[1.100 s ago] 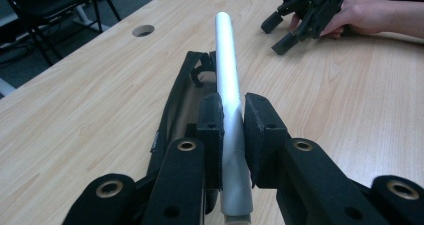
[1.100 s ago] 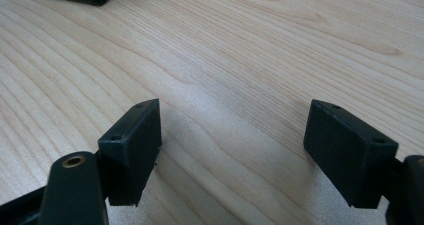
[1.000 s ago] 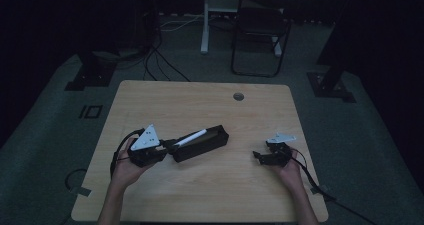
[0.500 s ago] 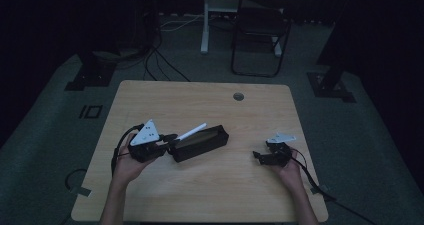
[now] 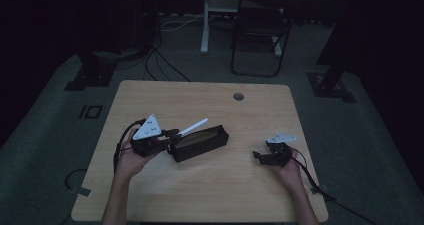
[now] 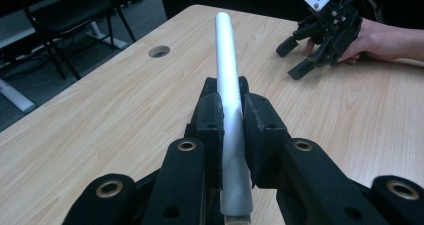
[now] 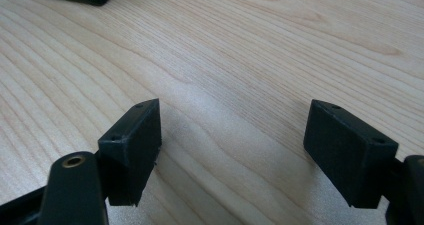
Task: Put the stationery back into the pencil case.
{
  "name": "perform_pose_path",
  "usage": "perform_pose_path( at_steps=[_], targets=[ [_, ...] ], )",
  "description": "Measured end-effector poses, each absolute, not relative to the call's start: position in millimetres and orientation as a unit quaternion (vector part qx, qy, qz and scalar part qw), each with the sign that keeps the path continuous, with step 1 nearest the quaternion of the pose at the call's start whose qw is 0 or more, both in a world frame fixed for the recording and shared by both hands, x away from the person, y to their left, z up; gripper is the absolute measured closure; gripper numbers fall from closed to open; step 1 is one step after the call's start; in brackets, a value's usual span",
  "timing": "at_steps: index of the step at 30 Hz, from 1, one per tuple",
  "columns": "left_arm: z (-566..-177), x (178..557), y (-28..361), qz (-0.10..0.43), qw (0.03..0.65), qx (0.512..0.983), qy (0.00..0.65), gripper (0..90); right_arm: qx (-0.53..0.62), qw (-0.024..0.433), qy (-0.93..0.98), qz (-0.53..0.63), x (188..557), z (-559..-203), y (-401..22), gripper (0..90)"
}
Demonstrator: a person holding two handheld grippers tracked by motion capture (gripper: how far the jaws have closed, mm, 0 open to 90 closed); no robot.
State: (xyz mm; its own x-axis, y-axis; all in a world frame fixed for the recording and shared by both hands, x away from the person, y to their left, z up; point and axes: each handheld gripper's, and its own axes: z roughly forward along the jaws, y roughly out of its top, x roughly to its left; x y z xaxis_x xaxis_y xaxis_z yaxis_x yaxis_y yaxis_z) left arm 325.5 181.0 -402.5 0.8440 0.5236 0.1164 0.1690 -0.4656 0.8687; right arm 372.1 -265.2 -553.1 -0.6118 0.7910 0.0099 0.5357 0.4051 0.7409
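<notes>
Your left hand-held gripper (image 6: 231, 120) is clamped on the white tube (image 6: 228, 85), angled up over the black case (image 5: 200, 142) on the desk (image 5: 210, 185), so stowing it looks undone; your right hand-held gripper (image 7: 232, 152) rests wide open, empty; the case's interior is too dark to read.
</notes>
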Motion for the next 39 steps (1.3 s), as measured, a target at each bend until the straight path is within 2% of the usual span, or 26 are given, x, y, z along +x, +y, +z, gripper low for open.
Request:
perform_pose_path(
  at_steps=[39],
  targets=[
    [-409.4, 351.0, 162.5, 0.168, 0.473, 0.842, 0.198, 79.1, 0.401, 0.174, 0.821, 0.366, 374.5, -553.1, -265.1, 22.9]
  ],
)
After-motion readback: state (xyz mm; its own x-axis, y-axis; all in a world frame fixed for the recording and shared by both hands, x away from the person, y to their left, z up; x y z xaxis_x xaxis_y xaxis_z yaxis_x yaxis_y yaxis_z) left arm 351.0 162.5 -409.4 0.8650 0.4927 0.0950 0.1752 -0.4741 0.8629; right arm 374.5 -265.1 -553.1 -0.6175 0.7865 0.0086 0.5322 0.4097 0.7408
